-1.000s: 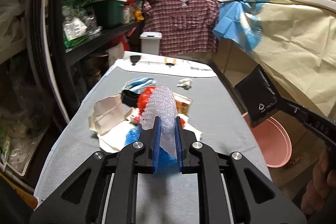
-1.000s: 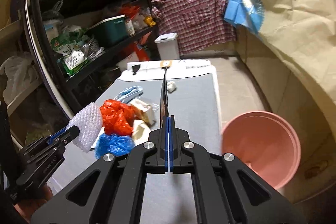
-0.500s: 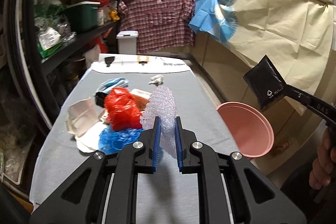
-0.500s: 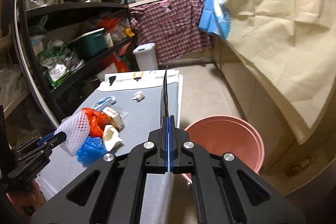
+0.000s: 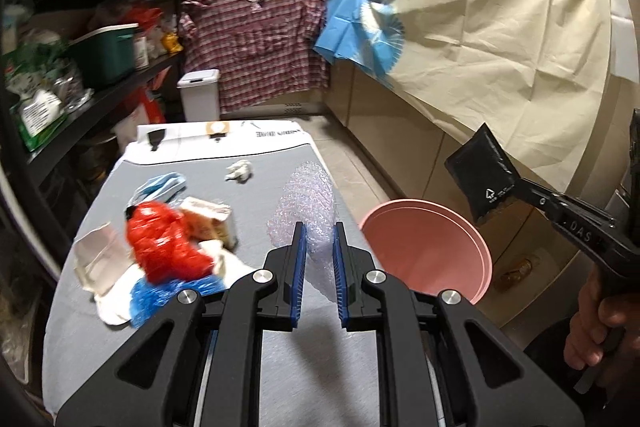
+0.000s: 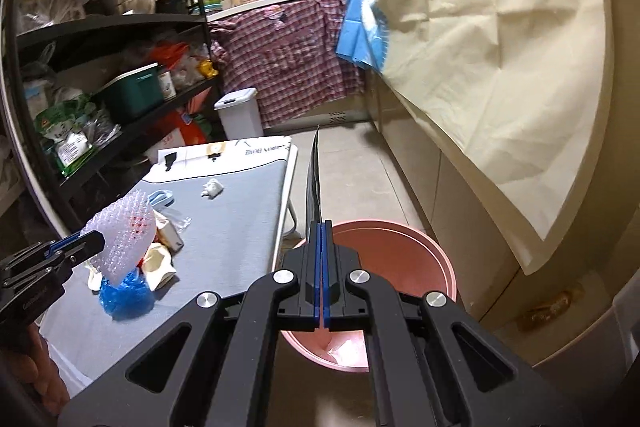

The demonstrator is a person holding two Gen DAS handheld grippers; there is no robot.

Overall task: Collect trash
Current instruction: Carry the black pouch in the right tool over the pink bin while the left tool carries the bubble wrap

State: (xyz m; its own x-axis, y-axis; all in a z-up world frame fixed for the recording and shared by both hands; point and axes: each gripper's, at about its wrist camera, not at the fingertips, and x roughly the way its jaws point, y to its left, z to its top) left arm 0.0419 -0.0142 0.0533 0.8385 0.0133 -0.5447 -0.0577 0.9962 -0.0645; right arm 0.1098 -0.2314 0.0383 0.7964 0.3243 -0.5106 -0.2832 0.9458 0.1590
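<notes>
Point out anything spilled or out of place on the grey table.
Nothing spilled. Loose trash is heaped at the grey table's left side: red bag, blue bag, small carton; a crumpled tissue lies apart.

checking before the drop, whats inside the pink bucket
The pink bucket shows only bare pink wall on its far side. Its bottom is hidden behind the right gripper, so that part can't be checked.
</notes>
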